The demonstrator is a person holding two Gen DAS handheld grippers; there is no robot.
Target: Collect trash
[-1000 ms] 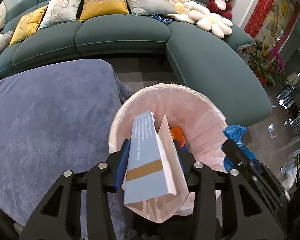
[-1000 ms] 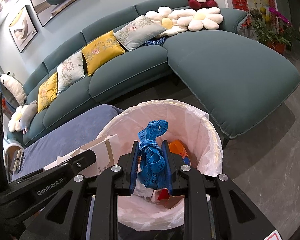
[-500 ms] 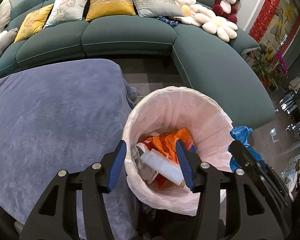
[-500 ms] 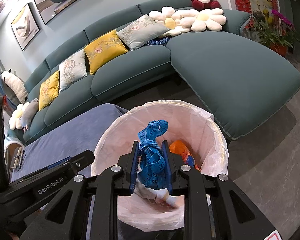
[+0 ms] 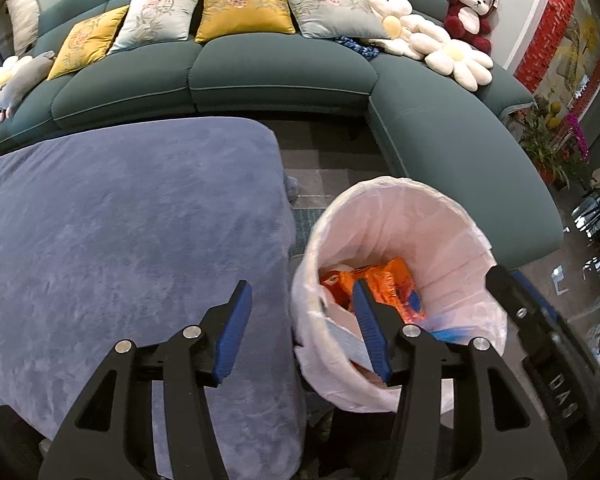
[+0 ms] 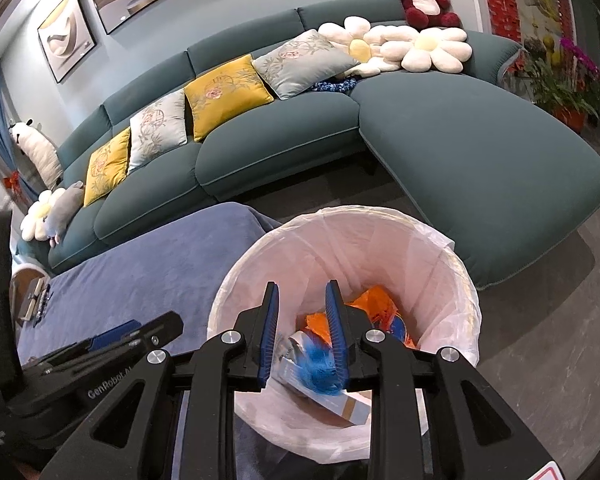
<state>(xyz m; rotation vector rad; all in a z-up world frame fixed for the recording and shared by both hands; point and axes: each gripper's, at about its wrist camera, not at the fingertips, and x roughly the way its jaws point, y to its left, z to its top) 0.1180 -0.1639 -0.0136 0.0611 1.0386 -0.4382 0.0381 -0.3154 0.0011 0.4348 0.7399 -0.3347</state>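
Trash first: the blue crumpled wrapper (image 6: 318, 368) is blurred and sits just below the right gripper (image 6: 302, 336), low between its blue pads, right over the mouth of the bin. The jaws are opening, and from the look of it the pads no longer press the wrapper, so it seems to be dropping free. Beneath it lie a pale blue carton (image 6: 332, 402) and orange packets (image 6: 374, 308), all inside the pink-lined bin (image 6: 452, 280).

Over to the left gripper (image 5: 300, 330): its jaws stand spread with nothing between them, one finger over the purple-blue cloth (image 5: 120, 220), the other over the bin's edge. The cloth-covered table shows no litter in this view; a few small things lie at its far corner (image 6: 36, 300), too small to name.

To finish this drop cleanly, I'd say keep the right gripper centred above the opening until the wrapper is clear of the pads, then lift straight away so no finger snags the thin liner. Light film can cling to a pad, so watch for that. Behind, the teal sofa (image 6: 460, 152) sits well apart.
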